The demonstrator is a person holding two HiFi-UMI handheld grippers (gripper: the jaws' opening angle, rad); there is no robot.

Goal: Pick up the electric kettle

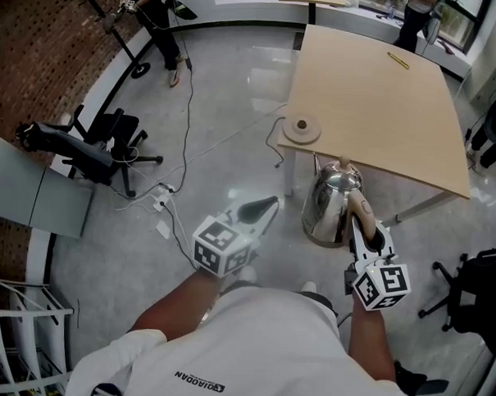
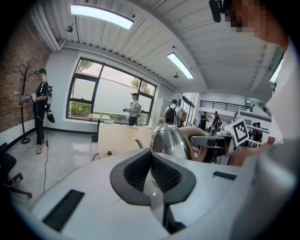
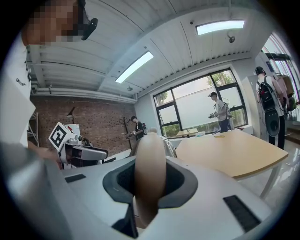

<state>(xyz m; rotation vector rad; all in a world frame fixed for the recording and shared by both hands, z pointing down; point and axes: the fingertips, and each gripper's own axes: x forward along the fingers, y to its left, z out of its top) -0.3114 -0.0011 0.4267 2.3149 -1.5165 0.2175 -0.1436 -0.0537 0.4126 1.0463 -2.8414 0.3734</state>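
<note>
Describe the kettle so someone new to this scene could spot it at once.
Start at the big pale wooden table. Just off its near edge is a shiny steel kettle whose tan handle the right gripper clamps. Nothing else nearby is mirror-bright.

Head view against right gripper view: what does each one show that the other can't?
Only the head view: the round base on the table corner, the floor cable, the office chair. Only the right gripper view: ceiling lights, pads squeezing the handle. Both: the kettle, right gripper holding it, table, left gripper.
</note>
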